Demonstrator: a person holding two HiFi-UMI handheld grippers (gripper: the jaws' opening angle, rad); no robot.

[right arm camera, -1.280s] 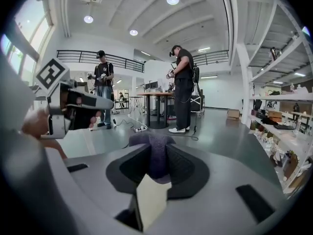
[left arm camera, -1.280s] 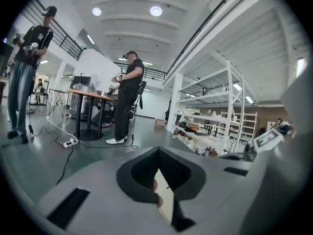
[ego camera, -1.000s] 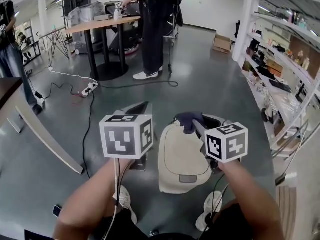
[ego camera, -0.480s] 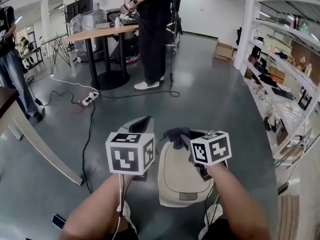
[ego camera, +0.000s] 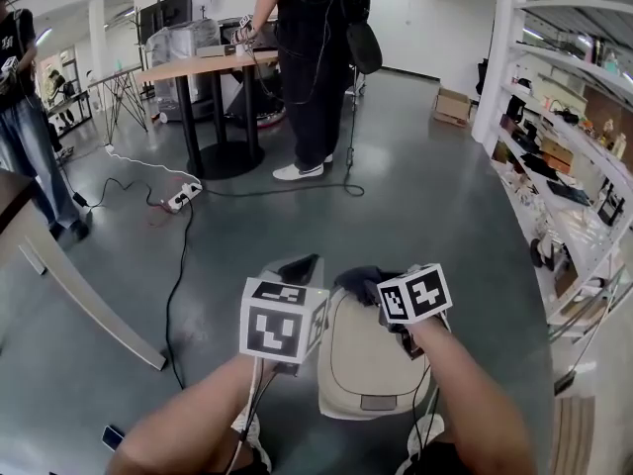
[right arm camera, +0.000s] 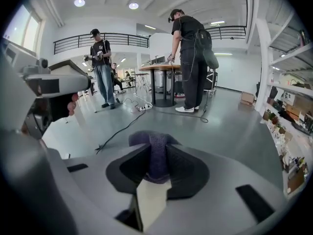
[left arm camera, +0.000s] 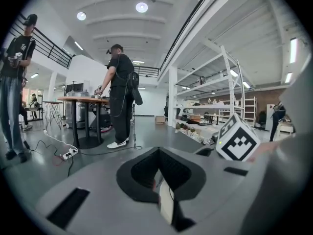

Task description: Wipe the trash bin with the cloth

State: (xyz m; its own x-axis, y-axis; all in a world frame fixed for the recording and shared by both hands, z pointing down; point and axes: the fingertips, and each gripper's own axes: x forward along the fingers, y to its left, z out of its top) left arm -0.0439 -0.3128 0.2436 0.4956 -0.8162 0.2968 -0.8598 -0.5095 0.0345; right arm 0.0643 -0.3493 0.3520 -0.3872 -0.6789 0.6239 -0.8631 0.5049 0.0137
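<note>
A beige trash bin with a closed lid stands on the grey floor right below me. My right gripper is over the bin's far edge, shut on a dark purple cloth. In the right gripper view the cloth is bunched between the pads and sticks out past the tips of that gripper. My left gripper hovers just left of the bin's far corner. The left gripper view shows the left gripper with its jaws together and nothing between them.
A person in black stands at a round-footed table ahead. A power strip with cables lies on the floor to the left, beside a slanted wooden board. Shelving lines the right side; a cardboard box sits further back.
The right gripper carried the cloth a little leftward along the bin's far edge. The left gripper moved right, closer to the bin. The person ahead shifted position at the table.
</note>
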